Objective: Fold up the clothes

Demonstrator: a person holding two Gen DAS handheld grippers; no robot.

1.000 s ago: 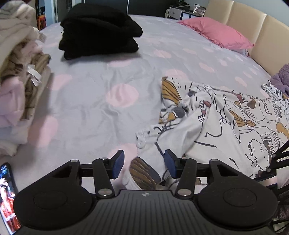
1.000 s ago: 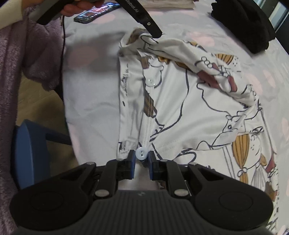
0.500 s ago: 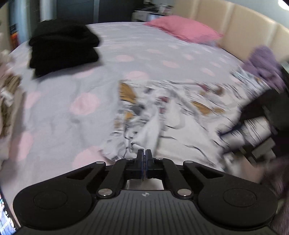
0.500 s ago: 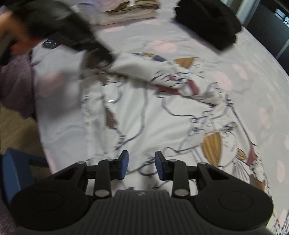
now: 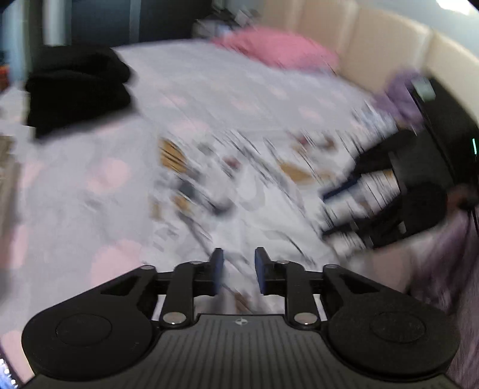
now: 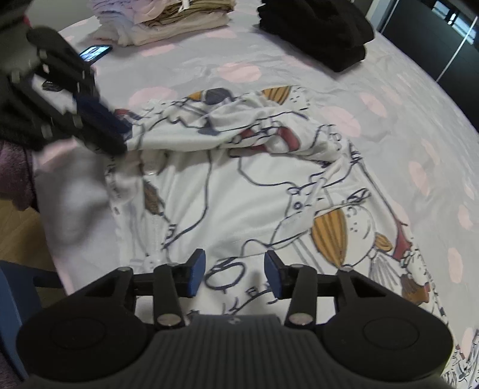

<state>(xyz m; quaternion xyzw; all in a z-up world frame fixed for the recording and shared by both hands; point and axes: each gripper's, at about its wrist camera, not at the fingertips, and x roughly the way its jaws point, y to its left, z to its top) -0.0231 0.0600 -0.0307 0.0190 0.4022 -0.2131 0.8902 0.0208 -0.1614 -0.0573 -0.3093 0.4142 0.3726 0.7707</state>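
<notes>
Bed (image 6: 389, 98): a grey cover with pink dots is carrying everything; no boxes or baskets are showing on it.
Printed shirt (image 6: 254, 194): it is lying spread over the near part of the bed, close to the near edge, white with cartoon line drawings in orange, red and navy. Its upper part is bunching into a raised ridge running across it. A button placket is running down its left side.
Right gripper (image 6: 235, 273): it is hovering low over the shirt's near hem, pointing toward the far side of the bed. Its blue-padded jaws are standing wide apart with nothing between them.
Left gripper (image 5: 236, 270): in its own blurred view the jaws are standing apart with a clear gap over the shirt, gripping nothing. In the right wrist view it is reaching in from the left edge at the shirt's upper left corner (image 6: 98, 125), its pads right at the cloth; whether they are touching I cannot tell.
Folded light stack (image 6: 167, 21): cream, beige and pale pink pieces are sitting at the far left corner of the bed.
Black folded pile (image 6: 317, 33): it is resting toward the far edge, well apart from the shirt.
Phone (image 6: 95, 53): it is lying screen-up near the light stack.
Pink pillow (image 5: 278, 51): it is lying at the headboard (image 5: 374, 45) end.
Person: a purple fuzzy sleeve (image 6: 15, 173) is showing at the left.
</notes>
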